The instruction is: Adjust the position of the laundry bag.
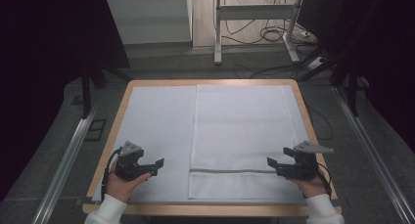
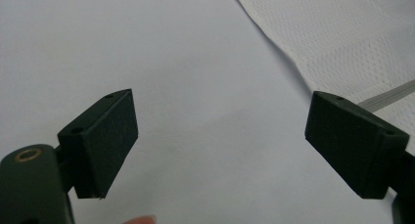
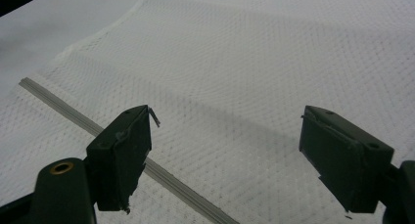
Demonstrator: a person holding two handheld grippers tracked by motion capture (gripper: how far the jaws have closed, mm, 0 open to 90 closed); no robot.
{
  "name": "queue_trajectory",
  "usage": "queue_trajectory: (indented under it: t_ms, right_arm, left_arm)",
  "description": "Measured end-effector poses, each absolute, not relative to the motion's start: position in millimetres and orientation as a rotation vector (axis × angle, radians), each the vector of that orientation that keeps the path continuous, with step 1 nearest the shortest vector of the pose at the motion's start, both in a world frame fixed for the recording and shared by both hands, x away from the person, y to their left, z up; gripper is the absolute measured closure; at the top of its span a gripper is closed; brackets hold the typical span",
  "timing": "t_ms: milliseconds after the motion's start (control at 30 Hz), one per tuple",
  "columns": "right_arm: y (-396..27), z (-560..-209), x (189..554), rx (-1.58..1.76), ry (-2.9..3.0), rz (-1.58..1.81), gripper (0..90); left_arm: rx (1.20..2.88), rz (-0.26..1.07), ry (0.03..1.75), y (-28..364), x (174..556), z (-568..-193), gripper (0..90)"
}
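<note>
The left gripper (image 1: 155,165) is hovering with its jaws standing wide apart and nothing between them, over the white sheet (image 1: 151,126) just beside the mesh cloth (image 1: 242,131). The right gripper (image 1: 272,165), jaws likewise spread and empty, is hanging over the cloth's near right part, close to its grey stripe (image 3: 161,175), on the wooden table (image 1: 303,109).

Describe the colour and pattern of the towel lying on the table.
The towel is white with a fine waffle-like weave and one grey stripe; the right gripper view shows it best.
</note>
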State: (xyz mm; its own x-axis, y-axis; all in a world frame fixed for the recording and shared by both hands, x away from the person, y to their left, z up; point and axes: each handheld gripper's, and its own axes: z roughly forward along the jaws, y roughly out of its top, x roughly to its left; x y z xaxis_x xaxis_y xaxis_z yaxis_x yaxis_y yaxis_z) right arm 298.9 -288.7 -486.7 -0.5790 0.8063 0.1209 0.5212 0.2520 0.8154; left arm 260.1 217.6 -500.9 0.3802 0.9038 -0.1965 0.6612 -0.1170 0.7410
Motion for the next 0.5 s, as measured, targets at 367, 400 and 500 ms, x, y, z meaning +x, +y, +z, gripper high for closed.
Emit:
queue_trajectory:
  t_ms: [367, 400, 500]
  right_arm:
    - [-292.0, -486.7, 301.9, 1.224, 2.213, 1.234, 19.2]
    - [-291.2, -486.7, 302.7, 1.217, 2.212, 1.232, 19.2]
    - [-289.4, -485.6, 304.3, 1.211, 2.216, 1.230, 19.2]
  left_arm:
    - [1.835, 0.402, 1.358, 217.9, 258.6, -497.6, 14.1]
    - [1.834, 0.398, 1.356, 217.9, 258.0, -497.9, 14.6]
    - [1.835, 0.399, 1.363, 217.9, 256.7, -499.5, 15.1]
